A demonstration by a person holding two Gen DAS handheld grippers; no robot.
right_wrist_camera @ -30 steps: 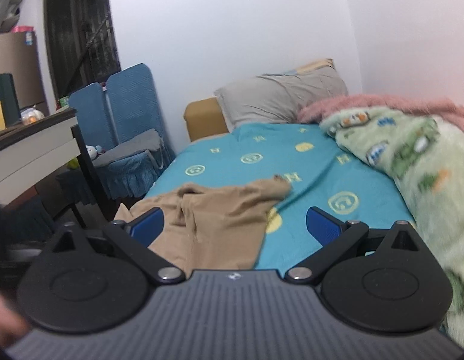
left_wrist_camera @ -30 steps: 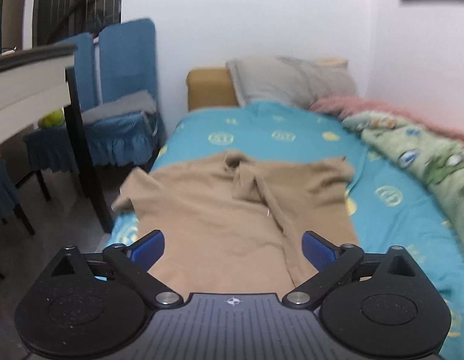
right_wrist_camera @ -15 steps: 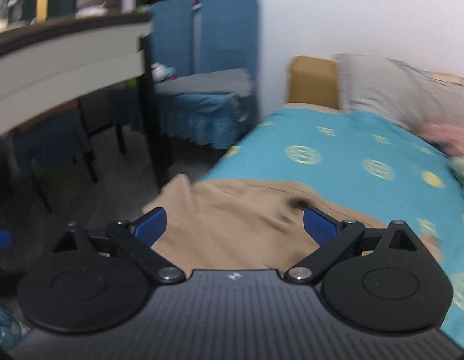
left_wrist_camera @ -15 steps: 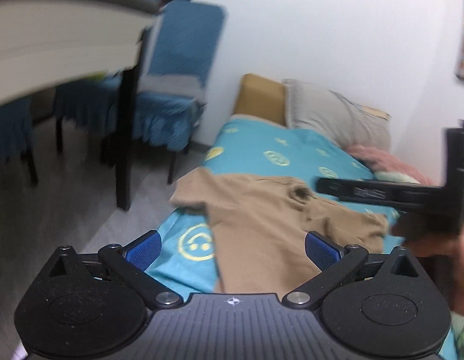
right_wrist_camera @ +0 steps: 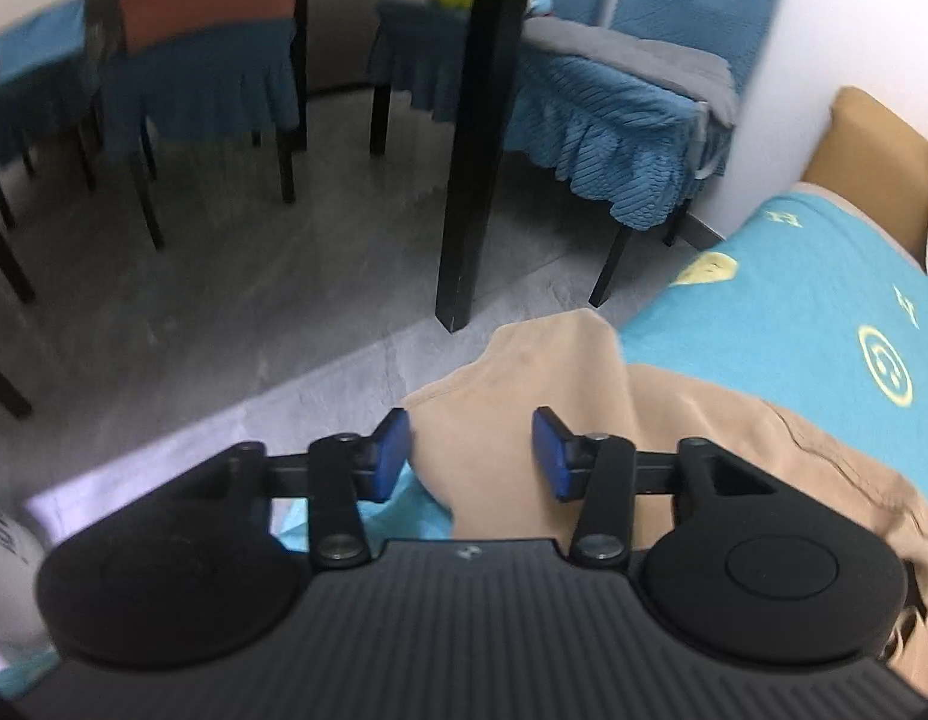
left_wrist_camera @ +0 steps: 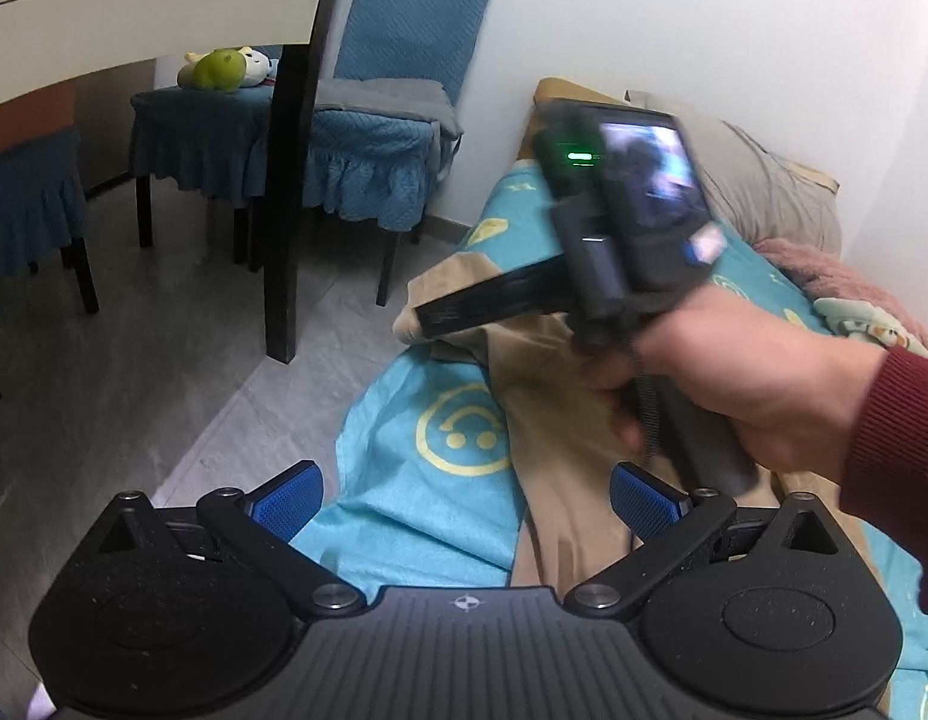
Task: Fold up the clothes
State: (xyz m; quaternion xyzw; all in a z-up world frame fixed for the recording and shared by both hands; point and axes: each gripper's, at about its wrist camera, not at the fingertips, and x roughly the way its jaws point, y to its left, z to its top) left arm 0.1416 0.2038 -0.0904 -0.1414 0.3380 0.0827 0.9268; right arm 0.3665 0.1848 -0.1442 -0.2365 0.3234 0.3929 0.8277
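The sweater [right_wrist_camera: 691, 438] is spread on the bed [right_wrist_camera: 781, 312], with one sleeve [right_wrist_camera: 523, 372] hanging over the bed edge toward the floor [right_wrist_camera: 284, 300]. The right gripper [right_wrist_camera: 471, 450] is placed over this sleeve, probably so that it can be taken and folded inward. Its jaws have just been closing and stand about half open; the sleeve cloth lies between them, but the pads are not seen to press on it, so nothing is held yet. The left gripper [left_wrist_camera: 466, 495] hovers near the sweater's lower part with jaws wide apart and empty, likely waiting for its own corner.

In the left view much of the sweater is covered by the right hand [left_wrist_camera: 745, 384] and its blurred gripper. The sleeve end under the right gripper body cannot be seen. The far side of the sweater is cut off.
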